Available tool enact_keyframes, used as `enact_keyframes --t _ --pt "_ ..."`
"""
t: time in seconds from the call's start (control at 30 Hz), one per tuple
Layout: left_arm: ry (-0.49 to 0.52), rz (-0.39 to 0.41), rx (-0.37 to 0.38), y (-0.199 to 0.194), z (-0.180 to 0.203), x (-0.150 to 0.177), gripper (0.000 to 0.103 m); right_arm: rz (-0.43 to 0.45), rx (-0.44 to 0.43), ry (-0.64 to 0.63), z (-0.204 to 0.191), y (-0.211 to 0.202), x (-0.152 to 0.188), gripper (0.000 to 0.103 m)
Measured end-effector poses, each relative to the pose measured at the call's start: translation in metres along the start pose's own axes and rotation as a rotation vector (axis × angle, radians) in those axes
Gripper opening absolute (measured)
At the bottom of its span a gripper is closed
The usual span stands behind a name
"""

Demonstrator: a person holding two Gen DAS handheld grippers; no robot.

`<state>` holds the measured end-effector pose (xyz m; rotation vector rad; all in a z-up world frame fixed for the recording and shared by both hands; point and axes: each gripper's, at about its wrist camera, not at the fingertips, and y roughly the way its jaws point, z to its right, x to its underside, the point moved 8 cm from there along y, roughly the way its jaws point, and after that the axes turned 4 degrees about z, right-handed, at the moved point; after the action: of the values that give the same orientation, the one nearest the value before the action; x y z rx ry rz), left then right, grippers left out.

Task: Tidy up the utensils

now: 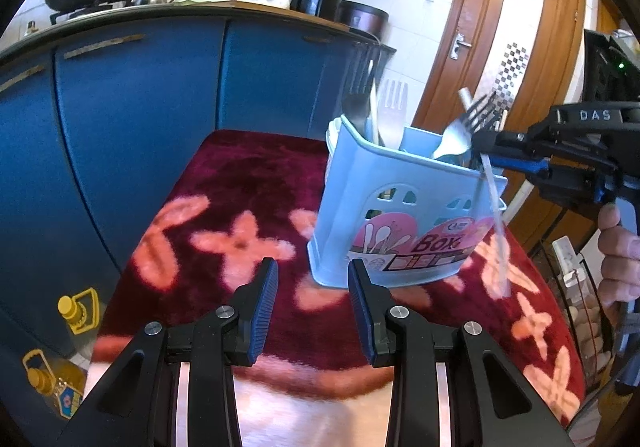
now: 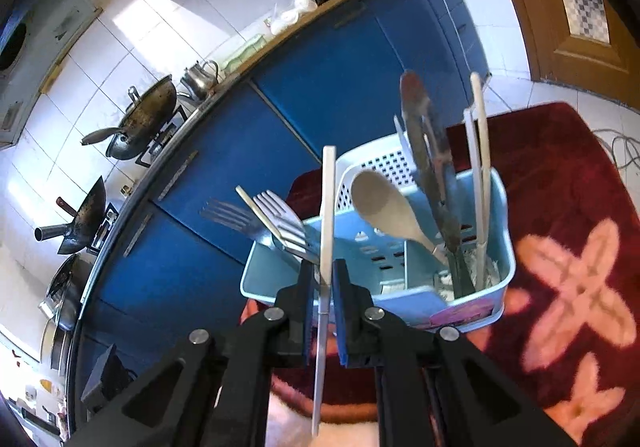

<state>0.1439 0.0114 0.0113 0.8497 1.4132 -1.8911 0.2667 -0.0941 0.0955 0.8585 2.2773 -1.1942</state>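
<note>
Clamped between the blue pads of your right hand-held gripper (image 2: 324, 287), a thin, pale, flat-handled utensil (image 2: 328, 207) stands almost upright just at the near rim of the light blue utensil caddy (image 2: 500, 247). Its long axis runs close to vertical: one end rises above the jaws, the other hangs below them over the dark red flowered cloth (image 2: 560, 207) that covers the bench. From your left wrist camera the lower end shows as a blurred, translucent streak crossing the caddy's front wall, so whether it is a knife blade cannot be told.

You hold it near mid-length, the flat faces against the pads. It looks light, stiff and smooth, so it will likely slip or pivot if the squeeze eases; a grip nearer the balance point on the broad faces should keep it from swinging.

Your left hand-held gripper (image 1: 313, 303) sits partly spread with nothing between its jaws, low over the cloth and just in front of the caddy.

Inside the caddy, metal forks (image 2: 276, 223) lean in the left compartment, tines up. A wooden spoon (image 2: 388, 207), bowl up, a dark spatula (image 2: 428, 167) and pale chopsticks (image 2: 480, 167) stand in the right one. Blue cabinet doors (image 1: 140, 107) run behind.

To seat the utensil, you will probably need to lift its lower end clear of the rim first.
</note>
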Motion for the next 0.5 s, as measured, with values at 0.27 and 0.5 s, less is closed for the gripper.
enact_keyframes --t 0.27,0.5 --pt "0.001 0.003 0.007 -0.002 0.003 0.000 0.037 0.051 -0.019 -0.008 0.003 -0.016 0.009 0.009" --pt "0.005 0.005 0.012 -0.006 0.007 0.001 0.037 0.058 0.038 -0.039 0.027 -0.027 0.057 0.009"
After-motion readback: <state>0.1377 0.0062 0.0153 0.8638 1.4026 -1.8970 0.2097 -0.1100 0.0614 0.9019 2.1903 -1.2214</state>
